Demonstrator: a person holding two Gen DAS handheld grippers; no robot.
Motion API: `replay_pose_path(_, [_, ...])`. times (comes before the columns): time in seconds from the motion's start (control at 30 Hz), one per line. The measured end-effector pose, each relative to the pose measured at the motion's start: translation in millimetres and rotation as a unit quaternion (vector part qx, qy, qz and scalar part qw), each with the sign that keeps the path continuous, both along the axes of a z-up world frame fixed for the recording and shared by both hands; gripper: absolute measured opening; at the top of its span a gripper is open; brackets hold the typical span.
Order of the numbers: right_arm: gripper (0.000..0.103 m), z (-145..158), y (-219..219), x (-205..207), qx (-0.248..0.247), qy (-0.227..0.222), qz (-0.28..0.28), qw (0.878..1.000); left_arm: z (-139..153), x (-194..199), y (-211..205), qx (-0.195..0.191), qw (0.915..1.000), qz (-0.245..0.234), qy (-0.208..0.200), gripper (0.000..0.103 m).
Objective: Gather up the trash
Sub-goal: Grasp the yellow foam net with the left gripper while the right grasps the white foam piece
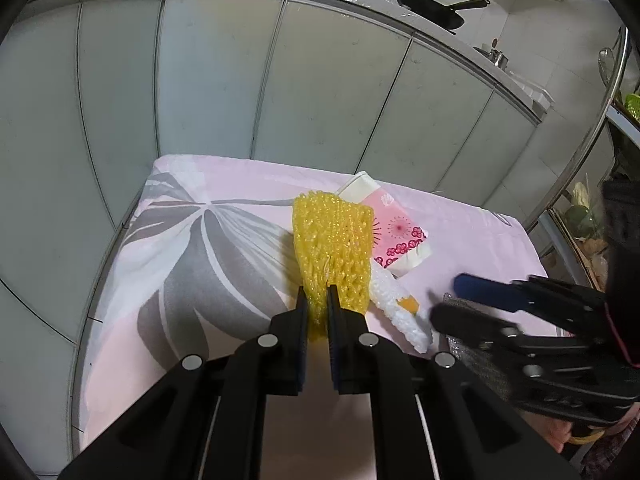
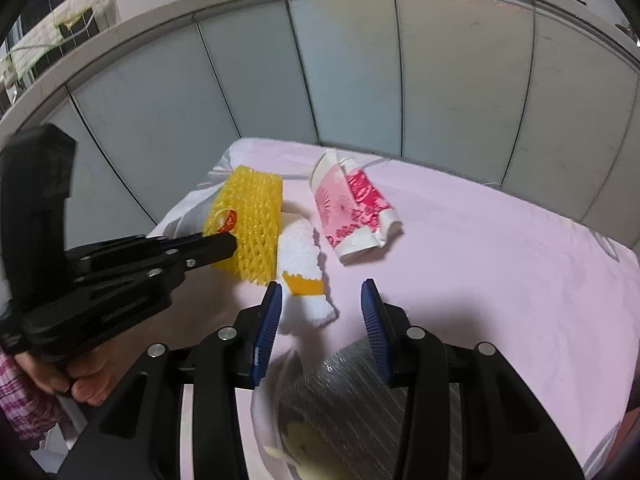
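Left gripper (image 1: 317, 294) pinches the yellow foam net (image 1: 332, 240); right gripper (image 2: 322, 296) hangs half open.

The net lies on the pink cloth (image 2: 480, 260), its near edge squeezed between almost closed jaws. Beside it lie a white foam sleeve (image 2: 302, 252) and a crushed pink paper cup (image 2: 352, 208), with no legible writing. The right jaws hold nothing, over a silvery bag (image 2: 344, 392).

The foam net (image 1: 332, 248) lies on the cloth-covered table (image 1: 160, 264), its near end between the left gripper (image 1: 317, 300) jaws. Just right of it lies the foam strip (image 2: 302, 264), touching it; behind that (farther right) lies the crushed paper cup (image 2: 352, 212). The right gripper (image 2: 322, 320) hovers over the bag (image 2: 340, 392) at the table's near edge, cabinet doors (image 1: 216, 80) behind.
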State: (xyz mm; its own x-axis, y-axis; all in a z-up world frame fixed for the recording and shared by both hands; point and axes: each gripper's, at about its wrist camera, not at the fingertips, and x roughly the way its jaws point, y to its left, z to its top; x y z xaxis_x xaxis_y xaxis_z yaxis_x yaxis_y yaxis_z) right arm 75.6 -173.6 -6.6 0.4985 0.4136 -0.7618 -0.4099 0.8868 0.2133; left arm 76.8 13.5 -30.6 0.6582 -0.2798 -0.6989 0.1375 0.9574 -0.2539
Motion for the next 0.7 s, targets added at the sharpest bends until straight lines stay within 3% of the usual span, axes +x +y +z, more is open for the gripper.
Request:
replay_pose_path(0.17, [0.042,-4,15,2,0.013,0.015,0.019,1.000,4,-8,5,0.011,0.9998,0.015,-0.008,0.008])
replay_pose_path(0.43, [0.042,-19,33,13,-0.047,0.019,0.008,0.999,12,-21,14,0.005,0.9996,0.025,-0.009,0.008])
replay_pose_path(0.53, [0.034,-17,32,7,-0.042,0.017,0.012,0.999,17,-29,12,0.008,0.9995,0.026,-0.012,0.008])
replay_pose_path(0.7, [0.033,-4,20,-13,-0.022,0.006,0.005,1.000,27,-42,2,0.013,0.9994,0.027,-0.019,0.008])
